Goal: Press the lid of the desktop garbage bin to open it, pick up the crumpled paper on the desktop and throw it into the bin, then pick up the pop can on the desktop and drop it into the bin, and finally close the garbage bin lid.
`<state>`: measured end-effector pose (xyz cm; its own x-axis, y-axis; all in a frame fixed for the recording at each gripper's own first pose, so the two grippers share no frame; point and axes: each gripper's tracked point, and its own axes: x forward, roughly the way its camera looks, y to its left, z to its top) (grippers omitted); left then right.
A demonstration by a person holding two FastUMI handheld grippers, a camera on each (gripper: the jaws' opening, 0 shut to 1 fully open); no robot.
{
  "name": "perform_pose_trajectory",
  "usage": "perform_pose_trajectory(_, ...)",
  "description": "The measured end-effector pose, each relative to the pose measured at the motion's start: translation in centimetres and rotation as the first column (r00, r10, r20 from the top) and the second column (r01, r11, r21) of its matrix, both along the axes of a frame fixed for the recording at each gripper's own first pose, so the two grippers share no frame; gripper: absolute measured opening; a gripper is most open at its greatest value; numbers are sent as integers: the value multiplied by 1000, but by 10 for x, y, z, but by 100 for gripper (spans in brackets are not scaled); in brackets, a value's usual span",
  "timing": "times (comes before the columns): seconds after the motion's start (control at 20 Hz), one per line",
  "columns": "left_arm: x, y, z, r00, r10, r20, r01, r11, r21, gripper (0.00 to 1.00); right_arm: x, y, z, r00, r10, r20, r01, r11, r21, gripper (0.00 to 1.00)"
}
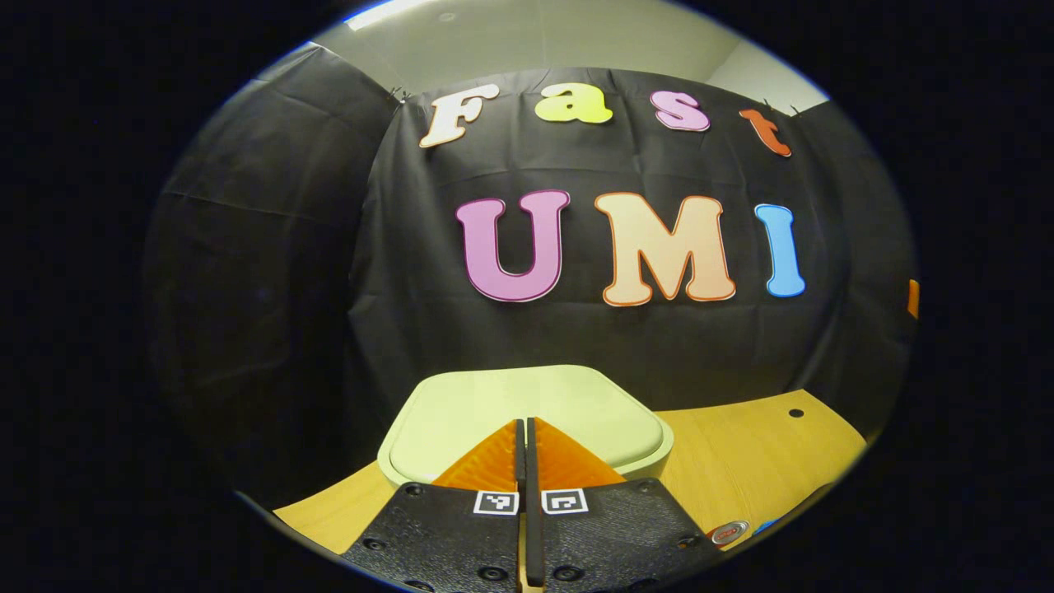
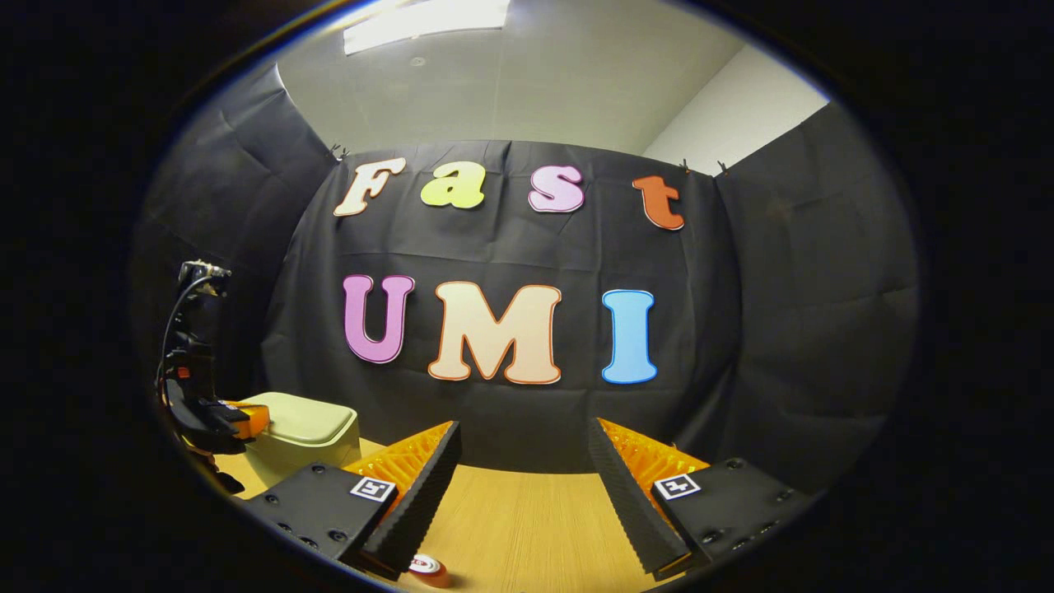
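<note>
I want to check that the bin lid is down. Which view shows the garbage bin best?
The left gripper view: the garbage bin sits close and centred, its lid down, behind the shut left gripper. The right gripper view shows it small at the left edge.

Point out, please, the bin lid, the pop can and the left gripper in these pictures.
bin lid (image 1: 461,412): left gripper view, on the bare flat top of the closed lid.
pop can (image 2: 426,565): right gripper view, on the can's top end, by the bottom edge.
left gripper (image 1: 525,449): left gripper view, between its closed fingertips over the lid.
</note>
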<state>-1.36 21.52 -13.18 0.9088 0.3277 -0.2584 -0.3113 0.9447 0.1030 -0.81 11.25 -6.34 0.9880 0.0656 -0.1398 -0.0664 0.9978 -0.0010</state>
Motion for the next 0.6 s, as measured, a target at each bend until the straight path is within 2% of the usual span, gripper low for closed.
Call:
perform_pose_trajectory(0.2,3,-2,4,998,-25,65,25,1000,5,0,-2,-1,-1,1000,4,2,-4,1000,-18,99)
perform_pose_trajectory(0.25,0,-3,-5,999,-30,39,29,999,16,0,-3,-3,1,1000,4,9,-3,1000,-18,98)
perform_pose_trajectory(0.5,3,-6,21,994,-41,104,33,996,79,0,-1,-15,0,1000,17,3,-17,1000,10,98)
perform_pose_trajectory(0.6,2,-9,48,984,-41,174,22,993,113,0,2,-22,2,1000,23,10,-23,1000,13,98)
